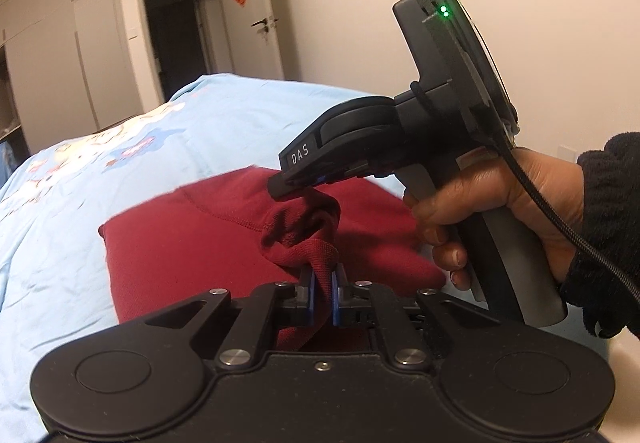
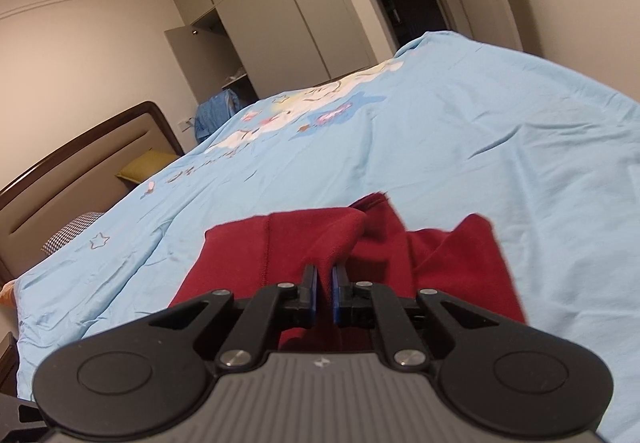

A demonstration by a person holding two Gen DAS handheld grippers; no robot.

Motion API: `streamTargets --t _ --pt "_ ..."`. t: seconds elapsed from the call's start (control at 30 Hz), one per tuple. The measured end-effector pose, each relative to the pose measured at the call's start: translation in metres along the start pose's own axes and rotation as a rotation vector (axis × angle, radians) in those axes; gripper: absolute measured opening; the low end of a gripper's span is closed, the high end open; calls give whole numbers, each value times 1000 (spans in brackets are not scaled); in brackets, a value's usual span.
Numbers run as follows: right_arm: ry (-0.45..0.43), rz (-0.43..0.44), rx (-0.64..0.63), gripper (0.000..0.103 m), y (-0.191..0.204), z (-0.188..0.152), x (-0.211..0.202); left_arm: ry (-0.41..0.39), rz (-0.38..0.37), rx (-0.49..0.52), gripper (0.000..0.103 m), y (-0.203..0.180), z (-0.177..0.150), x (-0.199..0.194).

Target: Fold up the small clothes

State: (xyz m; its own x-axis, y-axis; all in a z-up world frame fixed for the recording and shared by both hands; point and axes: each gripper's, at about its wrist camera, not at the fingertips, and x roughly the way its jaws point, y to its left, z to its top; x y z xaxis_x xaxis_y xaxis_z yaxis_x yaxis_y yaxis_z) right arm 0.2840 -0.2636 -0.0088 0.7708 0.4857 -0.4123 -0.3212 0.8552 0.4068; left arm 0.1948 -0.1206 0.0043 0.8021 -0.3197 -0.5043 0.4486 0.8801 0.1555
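Observation:
A dark red garment [image 1: 192, 243] lies on the light blue bedspread [image 1: 120, 163]. My left gripper [image 1: 324, 283] is shut on a ribbed edge of the garment, which bunches up just ahead of the fingers. In the left wrist view the right gripper [image 1: 280, 189], held by a hand [image 1: 480, 211] in a black sleeve, pinches the same bunch from above. In the right wrist view my right gripper [image 2: 325, 283] is shut on the red garment [image 2: 440, 263], whose fabric rises in folds in front of the blue pads [image 2: 316, 295].
The bedspread [image 2: 440, 131] has a cartoon print and reaches to the far edge of the bed. A brown headboard [image 2: 80, 159] with pillows is at left. White wardrobes [image 2: 280, 23], an open doorway [image 1: 176, 35] and a door stand beyond the bed.

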Motion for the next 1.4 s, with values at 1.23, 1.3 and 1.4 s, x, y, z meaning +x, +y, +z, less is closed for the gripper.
streamTargets --t 1.23,1.3,1.4 --pt "-4 -171 72 9 -52 -14 -27 12 -172 -69 31 -13 19 32" --pt "0 -178 72 10 -52 -15 -27 5 -163 -84 37 -9 18 29" --pt "6 -194 71 13 -53 -16 -27 7 -141 -128 50 -1 18 25"
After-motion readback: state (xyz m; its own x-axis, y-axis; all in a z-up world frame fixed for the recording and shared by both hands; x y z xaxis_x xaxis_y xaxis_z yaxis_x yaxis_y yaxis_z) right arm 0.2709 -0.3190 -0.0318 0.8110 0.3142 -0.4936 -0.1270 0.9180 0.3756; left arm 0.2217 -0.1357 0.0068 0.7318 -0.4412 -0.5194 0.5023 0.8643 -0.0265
